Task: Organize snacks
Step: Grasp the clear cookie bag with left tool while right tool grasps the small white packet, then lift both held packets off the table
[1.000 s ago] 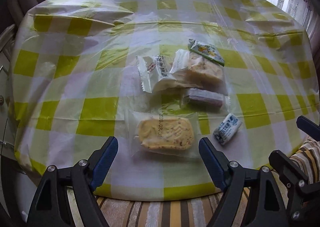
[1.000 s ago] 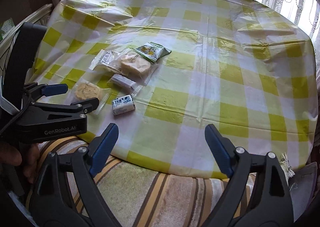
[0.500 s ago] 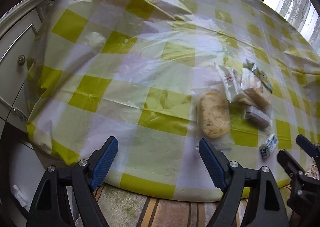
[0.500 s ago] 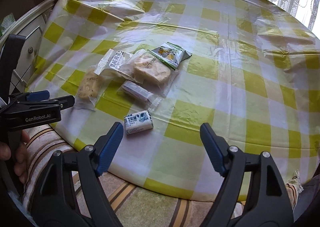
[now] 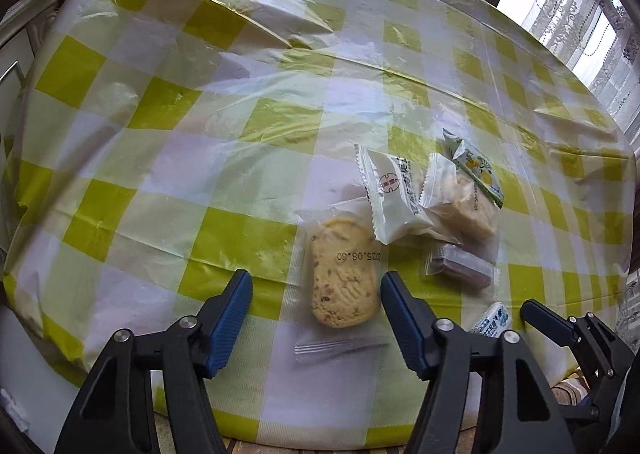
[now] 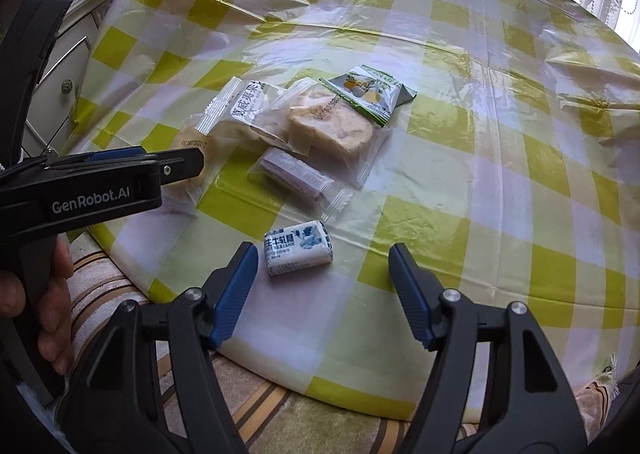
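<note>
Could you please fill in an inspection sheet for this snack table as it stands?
Surface: round table under a yellow-and-white checked plastic cloth, wrinkled.
Job's things: cookie in clear wrap; white packet; pale cake in clear wrap; green packet; purple bar; blue-and-white candy.
Clutter: nothing seen.
Grippers: left gripper open, fingers either side of the cookie; right gripper open, just short of the candy.
Cables: nothing seen.
Surroundings: drawer cabinet, lace curtain, striped fabric.
</note>
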`<action>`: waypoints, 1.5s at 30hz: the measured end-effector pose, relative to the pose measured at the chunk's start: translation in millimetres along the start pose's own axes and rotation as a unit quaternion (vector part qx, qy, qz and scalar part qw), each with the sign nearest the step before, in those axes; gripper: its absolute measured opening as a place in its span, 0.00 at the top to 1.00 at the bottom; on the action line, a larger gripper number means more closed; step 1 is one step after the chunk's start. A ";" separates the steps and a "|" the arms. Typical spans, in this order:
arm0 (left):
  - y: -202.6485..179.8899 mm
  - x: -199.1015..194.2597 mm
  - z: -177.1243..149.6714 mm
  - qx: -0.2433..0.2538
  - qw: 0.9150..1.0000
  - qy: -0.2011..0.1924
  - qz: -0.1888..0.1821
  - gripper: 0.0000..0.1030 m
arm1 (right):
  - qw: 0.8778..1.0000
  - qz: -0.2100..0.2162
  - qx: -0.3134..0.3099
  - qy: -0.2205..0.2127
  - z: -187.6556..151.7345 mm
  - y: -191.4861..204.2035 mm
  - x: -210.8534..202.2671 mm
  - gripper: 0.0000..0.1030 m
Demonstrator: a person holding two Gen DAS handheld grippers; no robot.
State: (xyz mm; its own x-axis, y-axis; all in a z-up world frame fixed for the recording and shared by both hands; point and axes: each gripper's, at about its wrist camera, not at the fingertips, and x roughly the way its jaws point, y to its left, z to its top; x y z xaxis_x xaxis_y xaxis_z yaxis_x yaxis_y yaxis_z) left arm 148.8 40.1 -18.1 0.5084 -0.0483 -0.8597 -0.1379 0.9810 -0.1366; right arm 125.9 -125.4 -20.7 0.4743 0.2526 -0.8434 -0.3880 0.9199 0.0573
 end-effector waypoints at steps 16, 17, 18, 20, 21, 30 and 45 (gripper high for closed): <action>-0.7 -5.5 -10.3 0.004 1.000 -0.029 -0.005 0.64 | 1.000 -0.017 -0.003 -0.014 -3.0 2.0 -3.7 0.63; 0.5 -6.6 -11.3 0.001 1.000 -0.030 -0.006 0.64 | 1.000 -0.016 0.000 -0.015 -3.4 1.2 -4.1 0.63; 0.8 -6.9 -11.6 -0.002 0.999 -0.031 -0.006 0.64 | 1.000 -0.015 0.003 -0.016 -3.9 0.4 -4.6 0.63; 2.4 -9.9 -12.9 -0.007 0.999 -0.036 -0.004 0.64 | 1.000 -0.016 0.009 -0.018 -4.2 -1.4 -5.4 0.63; 3.0 -11.9 -13.6 -0.010 0.999 -0.038 -0.002 0.64 | 1.000 -0.016 0.012 -0.019 -4.2 -2.1 -6.2 0.63; -9.5 -40.4 -23.8 -0.002 0.996 -0.076 0.036 0.64 | 0.998 -0.020 0.043 -0.032 -5.5 -15.6 -17.4 0.63; -88.0 -62.5 -35.0 0.056 0.995 -0.080 -0.005 0.65 | 0.993 -0.023 0.098 -0.065 -13.4 -66.9 -57.2 0.63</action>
State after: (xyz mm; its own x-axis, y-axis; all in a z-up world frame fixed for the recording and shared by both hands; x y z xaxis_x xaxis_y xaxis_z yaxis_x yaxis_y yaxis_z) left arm 99.4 -49.8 30.4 0.6388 -0.0359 -0.7685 -0.0411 0.9959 -0.0806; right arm 114.1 -205.4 16.5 0.5912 0.2335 -0.7720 -0.2087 0.9689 0.1333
